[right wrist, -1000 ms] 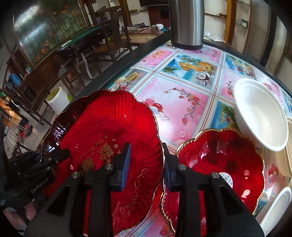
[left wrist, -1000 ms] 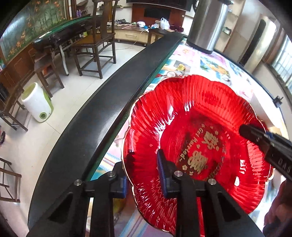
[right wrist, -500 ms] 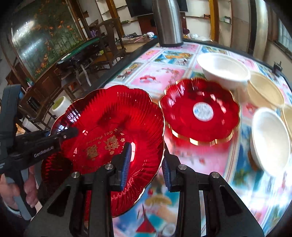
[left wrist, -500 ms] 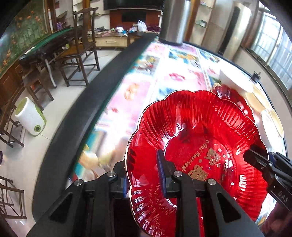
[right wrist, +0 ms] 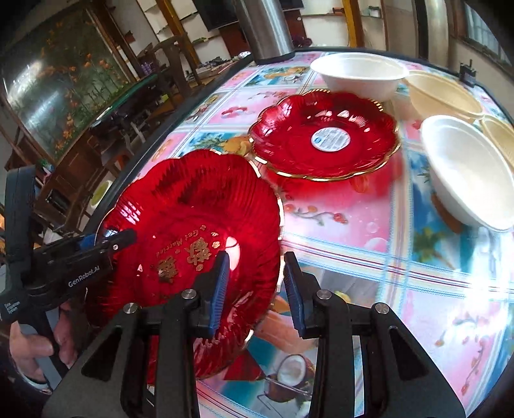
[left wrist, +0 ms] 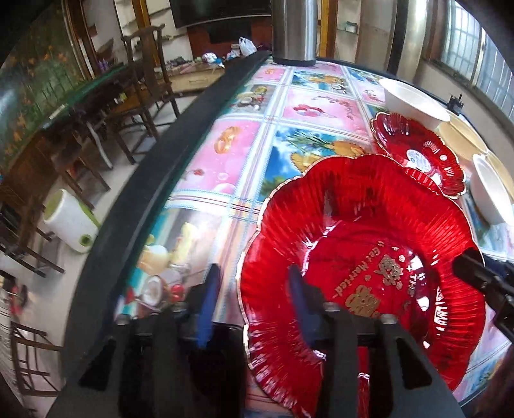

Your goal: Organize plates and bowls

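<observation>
A large red plate (left wrist: 363, 250) with gold lettering sits low over the table's front, its rim between both grippers. My left gripper (left wrist: 252, 289) straddles its left rim; its jaws are opening and the outer finger stands off the rim. In the right wrist view the same plate (right wrist: 192, 225) has its right rim between the pads of my right gripper (right wrist: 257, 279), which still pinch it while starting to open. The left gripper (right wrist: 125, 239) shows at that plate's far side. A smaller red plate (right wrist: 324, 138) with a round sticker lies just beyond.
Two white bowls (right wrist: 359, 74) (right wrist: 465, 170) and stacked beige bowls (right wrist: 446, 93) stand right of the small plate. A steel cylinder (right wrist: 263, 29) stands at the far end. The table's dark edge (left wrist: 144, 209) runs along the left, with chairs beyond. A hand (right wrist: 29, 350) holds the left gripper.
Both grippers carried the large red plate along the table to just in front of the small red plate. The left jaws have spread apart off the rim.
</observation>
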